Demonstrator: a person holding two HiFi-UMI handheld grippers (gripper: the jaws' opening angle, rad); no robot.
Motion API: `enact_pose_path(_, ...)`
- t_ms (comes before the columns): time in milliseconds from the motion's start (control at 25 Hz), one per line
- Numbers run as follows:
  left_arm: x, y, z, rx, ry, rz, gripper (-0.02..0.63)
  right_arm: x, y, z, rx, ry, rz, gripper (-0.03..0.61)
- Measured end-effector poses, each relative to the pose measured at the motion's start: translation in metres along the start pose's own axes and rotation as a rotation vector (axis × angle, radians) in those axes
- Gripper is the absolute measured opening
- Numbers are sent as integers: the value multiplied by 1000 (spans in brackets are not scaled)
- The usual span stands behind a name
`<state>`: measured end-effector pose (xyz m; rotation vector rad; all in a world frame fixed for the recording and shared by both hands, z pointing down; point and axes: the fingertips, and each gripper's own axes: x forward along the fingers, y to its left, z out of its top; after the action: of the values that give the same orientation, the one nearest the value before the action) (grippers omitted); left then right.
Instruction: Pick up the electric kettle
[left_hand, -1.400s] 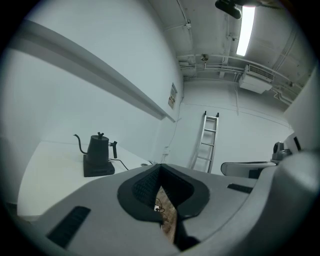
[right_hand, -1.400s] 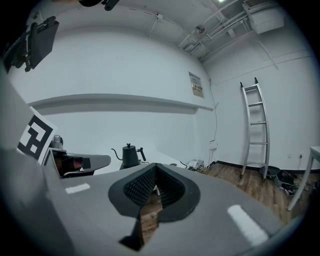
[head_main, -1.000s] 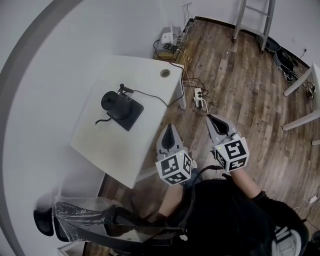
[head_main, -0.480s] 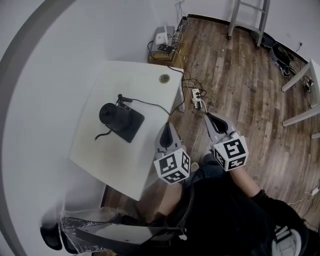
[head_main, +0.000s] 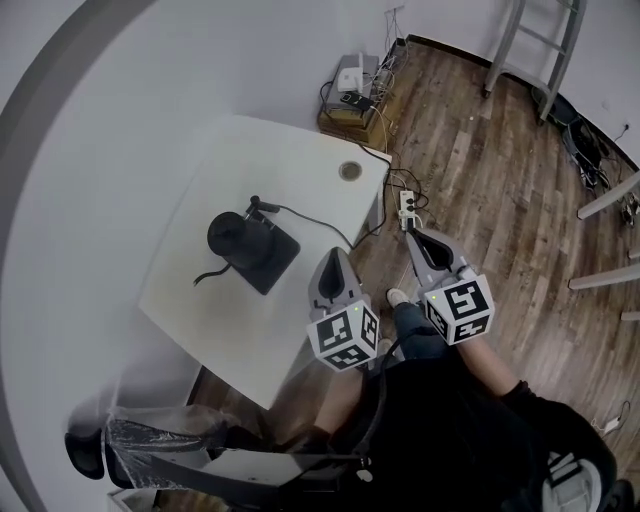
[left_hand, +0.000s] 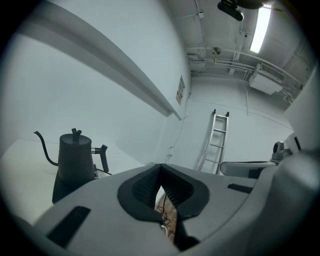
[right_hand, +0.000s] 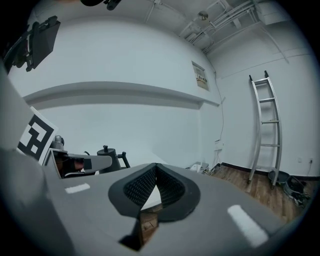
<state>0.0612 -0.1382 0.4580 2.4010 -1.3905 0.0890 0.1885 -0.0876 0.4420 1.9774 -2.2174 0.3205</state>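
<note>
White table (head_main: 300, 160) against white wall (head_main: 120, 120), wooden floor (head_main: 480, 180).

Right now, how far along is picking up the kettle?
Nothing looks done yet: the kettle sits on its base on the table. Nothing is in hand: the left gripper and right gripper are both shut and empty, near the table's edge and short of the kettle. Left to do: reach in, open, grip the handle, lift.
</note>
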Motion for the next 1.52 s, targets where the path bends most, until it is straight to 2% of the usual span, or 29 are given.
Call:
enact_pose_path(280, 23, 14, 22, -9, -38, 122, 0, 48, -8, 25, -36, -6, 125, 2)
enact_pose_path(600, 13, 56, 33, -61, -93, 320, 0, 92, 26, 34, -83, 10, 330, 2)
enact_pose_path(880, -23, 88, 35, -108, -144, 513, 0, 112, 72, 39, -128, 18, 526, 2)
enact_pose_path(1240, -98, 125, 30, -181, -242, 797, 0, 116, 149, 37, -209, 22, 806, 2)
enact_pose_path(1520, -136, 133, 16, -223, -278, 926, 0, 105, 188, 26, -248, 35, 943, 2)
